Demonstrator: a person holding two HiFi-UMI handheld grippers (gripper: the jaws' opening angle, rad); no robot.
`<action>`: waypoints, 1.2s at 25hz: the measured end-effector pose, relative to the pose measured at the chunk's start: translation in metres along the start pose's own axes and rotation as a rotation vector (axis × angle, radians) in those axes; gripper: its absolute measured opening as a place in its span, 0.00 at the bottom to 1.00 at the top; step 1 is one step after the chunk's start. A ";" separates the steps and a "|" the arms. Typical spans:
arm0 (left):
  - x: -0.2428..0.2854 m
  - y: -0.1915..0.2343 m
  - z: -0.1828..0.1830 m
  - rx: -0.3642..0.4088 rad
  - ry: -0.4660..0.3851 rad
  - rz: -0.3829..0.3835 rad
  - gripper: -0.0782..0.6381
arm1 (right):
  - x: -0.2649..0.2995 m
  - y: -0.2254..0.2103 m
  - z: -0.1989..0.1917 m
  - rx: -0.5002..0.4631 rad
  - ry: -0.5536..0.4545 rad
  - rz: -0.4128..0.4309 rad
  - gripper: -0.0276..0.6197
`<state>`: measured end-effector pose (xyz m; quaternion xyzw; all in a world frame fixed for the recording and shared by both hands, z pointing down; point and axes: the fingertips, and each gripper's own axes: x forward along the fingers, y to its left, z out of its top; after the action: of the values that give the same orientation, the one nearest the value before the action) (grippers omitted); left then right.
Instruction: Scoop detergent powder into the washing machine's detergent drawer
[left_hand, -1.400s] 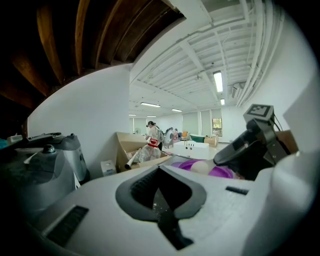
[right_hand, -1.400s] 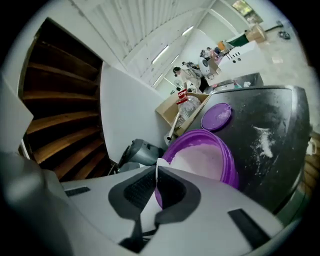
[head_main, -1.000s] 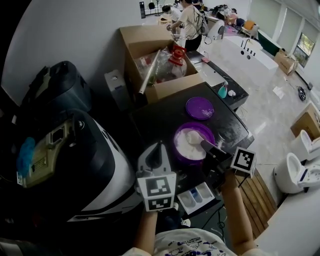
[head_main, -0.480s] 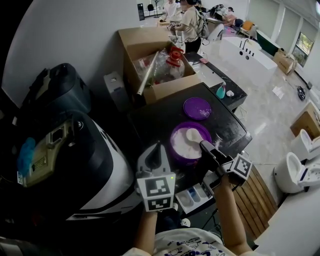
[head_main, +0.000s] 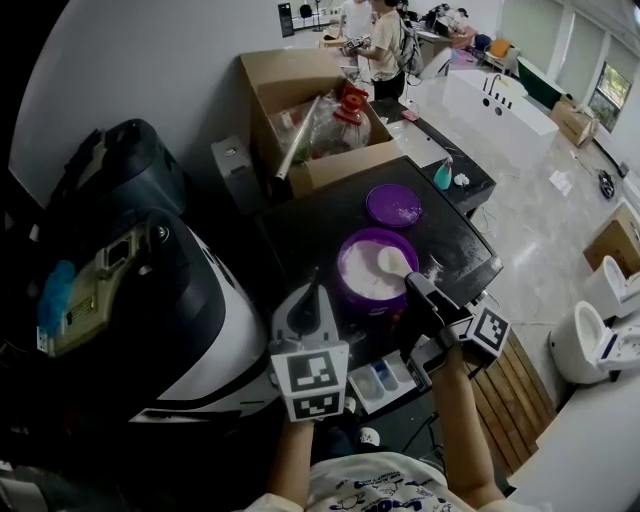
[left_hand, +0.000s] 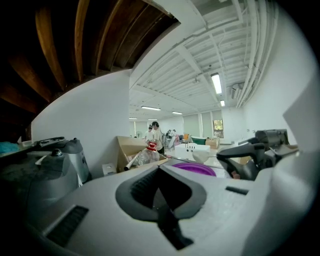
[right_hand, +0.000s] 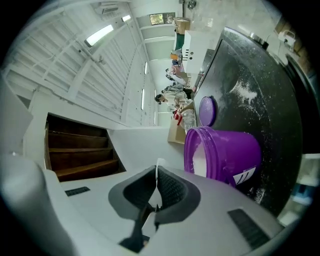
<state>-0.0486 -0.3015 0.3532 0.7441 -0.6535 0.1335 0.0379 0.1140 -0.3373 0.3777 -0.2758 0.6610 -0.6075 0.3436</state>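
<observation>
Scoop (head_main: 392, 262) handle clamped tight: the right gripper (head_main: 413, 287) has its jaws closed on the thin white handle, and the right gripper view shows that handle as a white sliver (right_hand: 158, 170) poking out between the pressed pads. The scoop's white bowl hangs over the right part of the purple tub (head_main: 343, 272), which is open and full of white powder (head_main: 368, 278); whether the bowl is loaded cannot be told. The left gripper (head_main: 312, 292) is closed too — jaws together, nothing between them — and sits just left of the tub, lower centre of the frame. The drawer (head_main: 385, 381) stands pulled out below the tub, between the two grippers. The tub's lid (head_main: 393, 205) lies apart, further up on the dark top (head_main: 310, 235), which is dusted with spilled powder. A cardboard box (head_main: 300, 85) stands behind, upper centre.
</observation>
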 end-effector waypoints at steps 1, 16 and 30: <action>-0.004 -0.002 -0.001 -0.002 -0.002 0.005 0.11 | -0.005 0.001 -0.001 -0.005 0.002 0.000 0.07; -0.079 -0.032 -0.046 -0.013 0.057 0.073 0.11 | -0.080 -0.003 -0.019 0.003 0.050 0.009 0.07; -0.111 -0.041 -0.070 -0.007 0.100 0.080 0.11 | -0.119 -0.022 -0.044 0.002 0.089 -0.031 0.07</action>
<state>-0.0309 -0.1723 0.3973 0.7099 -0.6803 0.1694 0.0676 0.1509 -0.2200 0.4145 -0.2583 0.6708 -0.6250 0.3045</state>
